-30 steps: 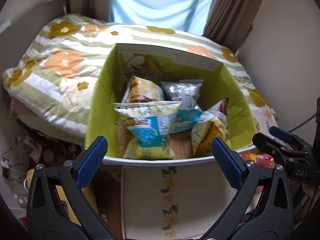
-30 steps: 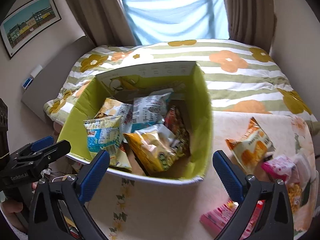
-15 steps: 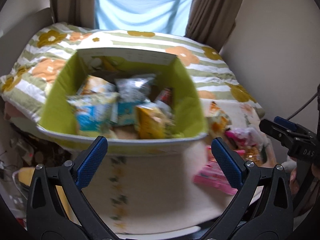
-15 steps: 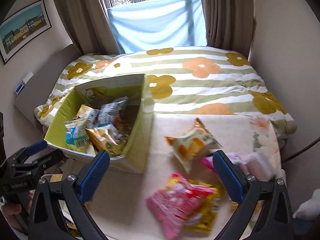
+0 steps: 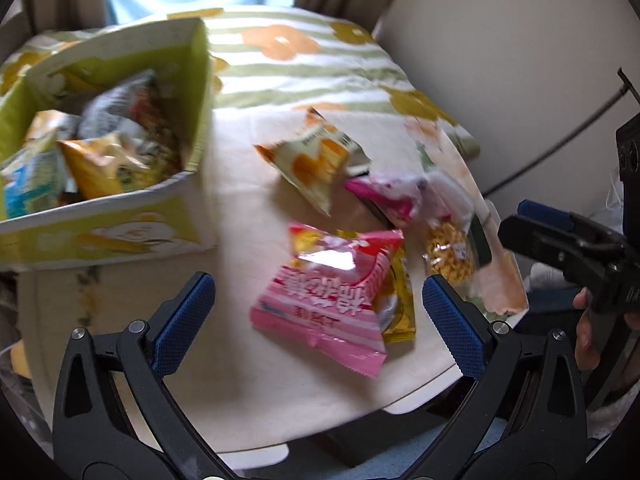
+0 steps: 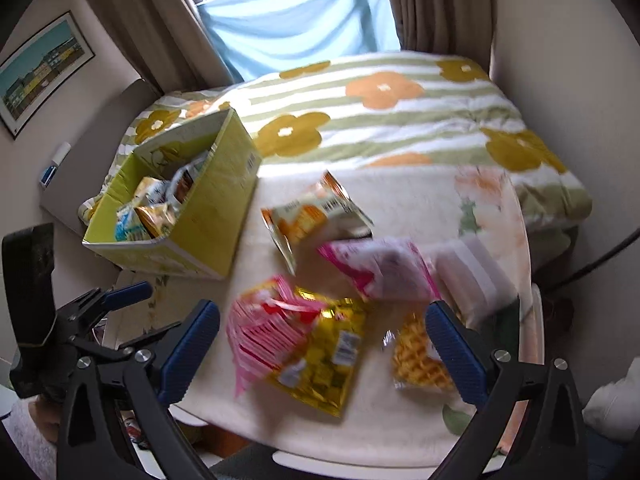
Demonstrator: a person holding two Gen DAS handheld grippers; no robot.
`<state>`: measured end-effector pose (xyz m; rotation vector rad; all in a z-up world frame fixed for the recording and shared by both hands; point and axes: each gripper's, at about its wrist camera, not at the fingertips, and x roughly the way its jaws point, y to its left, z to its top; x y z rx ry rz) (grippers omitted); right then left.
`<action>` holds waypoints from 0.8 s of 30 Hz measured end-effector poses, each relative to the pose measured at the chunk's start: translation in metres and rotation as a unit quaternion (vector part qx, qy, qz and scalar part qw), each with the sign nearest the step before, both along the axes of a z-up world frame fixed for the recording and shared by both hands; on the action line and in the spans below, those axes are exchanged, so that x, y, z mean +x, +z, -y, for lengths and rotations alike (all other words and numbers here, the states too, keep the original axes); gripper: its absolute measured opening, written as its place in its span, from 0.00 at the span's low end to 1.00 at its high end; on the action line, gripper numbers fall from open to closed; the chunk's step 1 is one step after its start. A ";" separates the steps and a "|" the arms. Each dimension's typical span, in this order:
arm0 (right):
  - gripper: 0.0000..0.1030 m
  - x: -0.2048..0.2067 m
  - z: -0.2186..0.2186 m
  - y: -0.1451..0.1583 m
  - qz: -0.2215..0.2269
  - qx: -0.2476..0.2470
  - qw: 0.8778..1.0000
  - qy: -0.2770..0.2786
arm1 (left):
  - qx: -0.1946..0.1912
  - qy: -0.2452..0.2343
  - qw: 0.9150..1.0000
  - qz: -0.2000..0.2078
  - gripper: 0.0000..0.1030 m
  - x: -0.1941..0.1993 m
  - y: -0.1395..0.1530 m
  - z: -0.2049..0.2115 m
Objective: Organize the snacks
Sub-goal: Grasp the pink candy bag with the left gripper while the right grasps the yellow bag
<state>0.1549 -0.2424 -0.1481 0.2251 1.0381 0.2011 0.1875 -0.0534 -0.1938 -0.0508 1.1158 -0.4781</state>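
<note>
Both views have swung from the box (image 5: 120, 236) to the loose packets, so the spread, empty left gripper (image 5: 316, 324) and right gripper (image 6: 324, 344) seem set for the pink bag (image 5: 328, 300).

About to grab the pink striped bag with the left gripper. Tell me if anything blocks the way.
Nothing visible does. The left gripper is open with the pink bag lying on top of the yellow bag, bare cloth in front of it.
</note>
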 end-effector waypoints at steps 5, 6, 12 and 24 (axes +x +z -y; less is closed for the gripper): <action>0.99 -0.009 0.010 -0.022 -0.016 0.018 0.999 -0.034 | 0.013 -0.050 0.998 -0.032 0.99 0.013 -0.029 0.017; 0.99 -0.011 0.011 -0.026 -0.018 0.021 0.999 -0.041 | 0.012 -0.059 0.997 -0.040 0.99 0.015 -0.035 0.019; 0.99 -0.022 0.009 -0.056 -0.037 0.043 0.994 -0.093 | 0.016 -0.113 0.991 -0.075 0.90 0.029 -0.069 0.029; 0.94 -0.027 -0.009 -0.088 -0.071 0.061 0.984 -0.153 | -0.002 -0.159 0.983 -0.089 0.74 0.036 -0.087 0.029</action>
